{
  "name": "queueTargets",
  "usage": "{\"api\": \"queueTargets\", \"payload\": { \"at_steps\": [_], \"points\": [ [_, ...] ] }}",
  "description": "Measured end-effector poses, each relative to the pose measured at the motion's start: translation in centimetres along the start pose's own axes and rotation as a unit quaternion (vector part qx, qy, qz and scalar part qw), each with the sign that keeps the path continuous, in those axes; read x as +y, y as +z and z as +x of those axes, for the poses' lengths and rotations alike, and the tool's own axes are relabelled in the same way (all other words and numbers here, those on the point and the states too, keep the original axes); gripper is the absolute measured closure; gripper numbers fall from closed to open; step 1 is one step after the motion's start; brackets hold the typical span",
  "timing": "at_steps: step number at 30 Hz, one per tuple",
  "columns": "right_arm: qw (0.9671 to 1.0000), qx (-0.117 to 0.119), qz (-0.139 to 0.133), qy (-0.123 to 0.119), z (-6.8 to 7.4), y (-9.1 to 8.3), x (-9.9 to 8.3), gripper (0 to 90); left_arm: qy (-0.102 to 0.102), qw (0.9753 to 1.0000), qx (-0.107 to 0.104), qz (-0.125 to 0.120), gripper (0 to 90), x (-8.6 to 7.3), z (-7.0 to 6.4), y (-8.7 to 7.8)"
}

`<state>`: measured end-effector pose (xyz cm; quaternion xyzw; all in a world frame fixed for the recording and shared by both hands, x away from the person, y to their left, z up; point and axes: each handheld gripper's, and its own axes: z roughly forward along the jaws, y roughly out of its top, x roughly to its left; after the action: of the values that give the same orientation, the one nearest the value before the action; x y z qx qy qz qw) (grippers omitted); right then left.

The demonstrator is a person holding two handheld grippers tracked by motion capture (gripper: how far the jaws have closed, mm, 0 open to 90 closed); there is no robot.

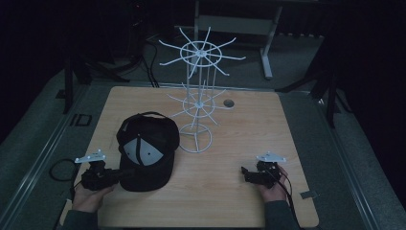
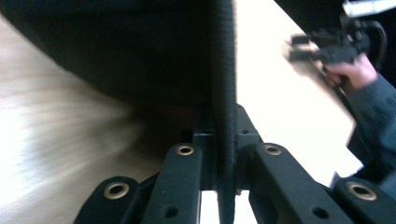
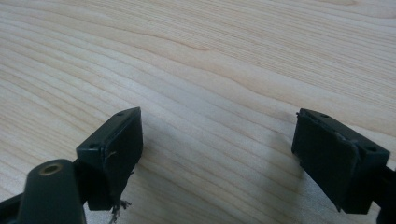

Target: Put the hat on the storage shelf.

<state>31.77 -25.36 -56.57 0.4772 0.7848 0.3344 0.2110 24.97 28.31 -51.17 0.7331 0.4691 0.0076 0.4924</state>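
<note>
A black cap (image 1: pixel 146 151) with a grey front panel lies on the wooden table (image 1: pixel 249 134), just left of a white wire rack (image 1: pixel 196 103). My left gripper (image 1: pixel 116 175) reaches in from the left and is shut on the cap's brim. In the left gripper view the brim (image 2: pixel 223 70) runs as a thin black strip, pinched between the jaws of the left gripper (image 2: pixel 223 140). My right gripper (image 1: pixel 245 171) rests low near the table's front right, apart from the cap. The right gripper (image 3: pixel 217 144) is open over bare wood, nothing between its pads.
The rack has two tiers of radiating arms and a ring base (image 1: pixel 195 139) close to the cap's right side. A round cable hole (image 1: pixel 228 103) sits behind the rack. Dark floor and stand legs surround the table. The left gripper view shows the other hand's gripper (image 2: pixel 322 46) farther off.
</note>
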Motion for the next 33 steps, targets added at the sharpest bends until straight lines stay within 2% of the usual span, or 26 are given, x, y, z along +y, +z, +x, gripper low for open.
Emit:
{"api": "queueTargets", "payload": {
  "at_steps": [5,11,16,29,33],
  "points": [
    [1.0,0.0,0.0,0.0,0.0,0.0,0.0,16.1,-0.006,0.9987,0.048,-0.013,86.5,0.7,-0.1,-0.6],
    [1.0,0.0,0.0,0.0,0.0,0.0,0.0,16.1,-0.002,0.9941,0.105,-0.028,86.7,1.5,-0.4,-1.0],
    [1.0,0.0,0.0,0.0,0.0,0.0,0.0,16.1,0.001,0.992,0.12,-0.039,86.7,2.1,-0.7,-1.2],
    [1.0,0.0,0.0,0.0,0.0,0.0,0.0,16.1,0.02,0.988,0.146,-0.046,86.6,3.2,-1.3,-1.4],
    [1.0,0.0,0.0,0.0,0.0,0.0,0.0,16.1,0.024,0.9861,0.156,-0.052,86.6,3.6,-1.5,-1.4]
  ]
}}
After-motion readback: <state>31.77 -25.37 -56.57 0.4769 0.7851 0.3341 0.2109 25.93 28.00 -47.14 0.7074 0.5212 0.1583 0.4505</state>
